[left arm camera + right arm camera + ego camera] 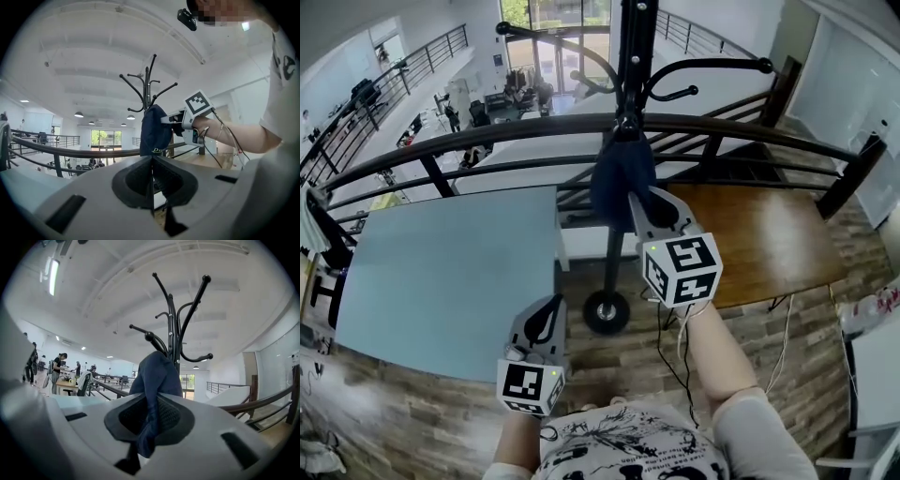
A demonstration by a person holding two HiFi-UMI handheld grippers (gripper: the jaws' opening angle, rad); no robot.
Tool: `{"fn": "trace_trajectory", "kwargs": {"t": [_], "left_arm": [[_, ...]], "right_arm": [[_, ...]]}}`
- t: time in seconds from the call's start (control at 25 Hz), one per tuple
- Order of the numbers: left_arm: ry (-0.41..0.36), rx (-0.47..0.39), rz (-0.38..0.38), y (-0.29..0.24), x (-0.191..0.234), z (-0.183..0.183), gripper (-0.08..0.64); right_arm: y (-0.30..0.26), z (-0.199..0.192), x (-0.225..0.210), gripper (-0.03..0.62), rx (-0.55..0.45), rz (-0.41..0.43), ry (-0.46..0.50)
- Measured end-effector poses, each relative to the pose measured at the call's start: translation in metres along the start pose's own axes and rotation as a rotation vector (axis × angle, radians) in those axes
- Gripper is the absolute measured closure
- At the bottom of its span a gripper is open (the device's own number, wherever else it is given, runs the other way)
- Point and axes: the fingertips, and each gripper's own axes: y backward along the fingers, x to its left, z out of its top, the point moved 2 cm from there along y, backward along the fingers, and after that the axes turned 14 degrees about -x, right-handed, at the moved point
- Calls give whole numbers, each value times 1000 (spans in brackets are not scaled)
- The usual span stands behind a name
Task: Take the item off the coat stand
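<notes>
The blue cloth (157,373) looks soft, light and floppy. The right gripper (149,420) pinches its low fold, good for lifting. The left gripper (152,183) is closed and empty

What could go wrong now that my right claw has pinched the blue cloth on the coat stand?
The cloth hangs on the stand, so a level pull may snag it and tip the stand on its small round base. The right claw pinches only a thin fold, which could slip out. The left claw is shut and low, not steadying the stand.
</notes>
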Motion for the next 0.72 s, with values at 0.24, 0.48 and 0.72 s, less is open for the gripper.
{"fn": "trace_trajectory", "kwargs": {"t": [0.24,0.48,0.72], "left_arm": [[5,-3,-26,5,-3,5,555],[18,-16,-57,10,-6,5,555],[28,-12,-58,18,-4,7,555]], "right_arm": [[17,45,11,569,-75,26,53],[36,91,23,569,-156,33,123],[76,123,37,568,-199,23,137]]}}
